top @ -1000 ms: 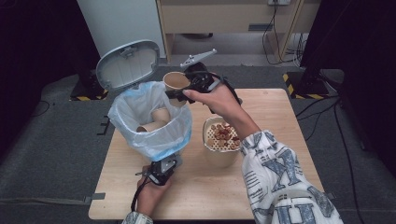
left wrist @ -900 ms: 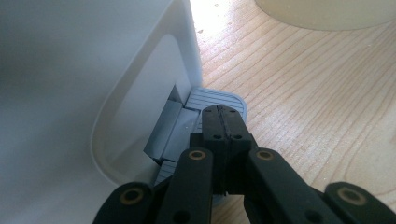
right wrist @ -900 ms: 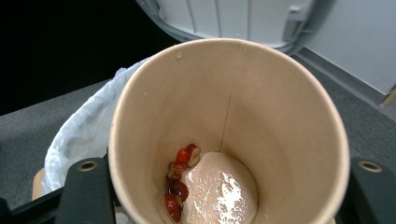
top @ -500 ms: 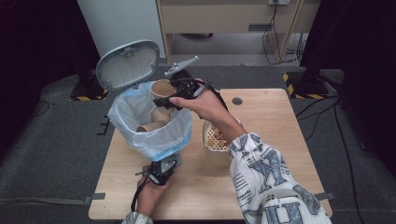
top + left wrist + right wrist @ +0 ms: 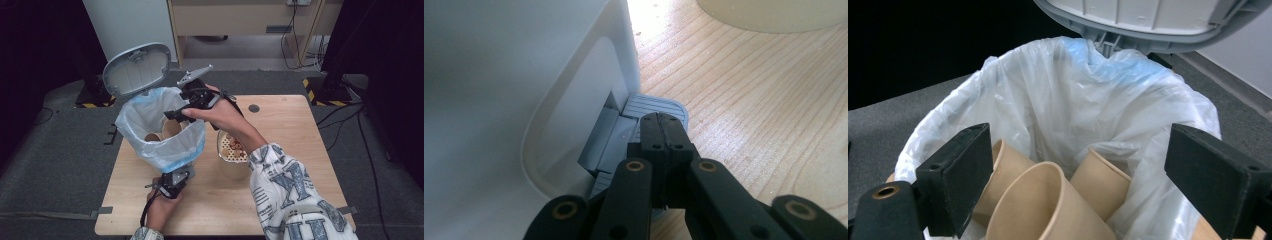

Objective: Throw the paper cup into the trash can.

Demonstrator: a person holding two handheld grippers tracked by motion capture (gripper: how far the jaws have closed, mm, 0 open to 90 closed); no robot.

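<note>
Brown paper cups point(image 5: 1048, 200) in the lined bin point(image 5: 165, 150) (three in the right gripper view), right gripper point(image 5: 1078, 185) just opened above them, nothing between its jaws, left gripper point(image 5: 663, 131) closed, pressing the grey pedal point(image 5: 644, 107).

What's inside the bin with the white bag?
Three brown paper cups lie in the bag-lined bin, leaning on each other. The cups and the bag's folds cover the bottom, so anything beneath them cannot be seen.

Wooden table point(image 5: 295, 130) — pedal bin point(image 5: 162, 132), bowl point(image 5: 231, 162).
</note>
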